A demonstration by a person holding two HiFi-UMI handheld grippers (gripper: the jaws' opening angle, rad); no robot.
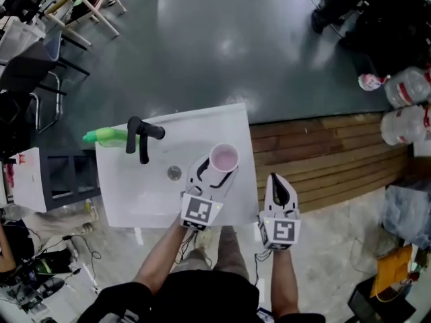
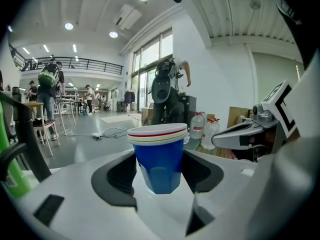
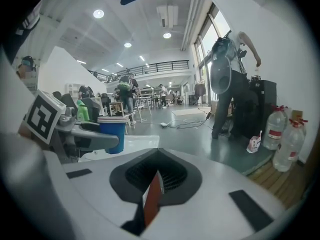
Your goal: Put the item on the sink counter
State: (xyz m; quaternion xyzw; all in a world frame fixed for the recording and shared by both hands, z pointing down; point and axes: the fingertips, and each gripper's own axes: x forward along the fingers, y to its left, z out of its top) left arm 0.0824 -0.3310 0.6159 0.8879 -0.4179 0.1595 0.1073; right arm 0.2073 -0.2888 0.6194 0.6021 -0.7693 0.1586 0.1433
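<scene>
Cup (image 2: 159,160), blue with a white rim striped red and yellow and pink inside, is clamped in the left hand-held gripper (image 1: 215,175) over the white sink surface (image 1: 135,190), right of the black faucet (image 1: 141,137). The right hand-held gripper (image 1: 280,188), farther right, is closed and empty.

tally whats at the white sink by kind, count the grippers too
cup: 1
green bottle: 1
faucet: 1
drain: 1
grippers: 2 (left gripper with jaws on the cup, right gripper with jaws together)
total: 6
</scene>
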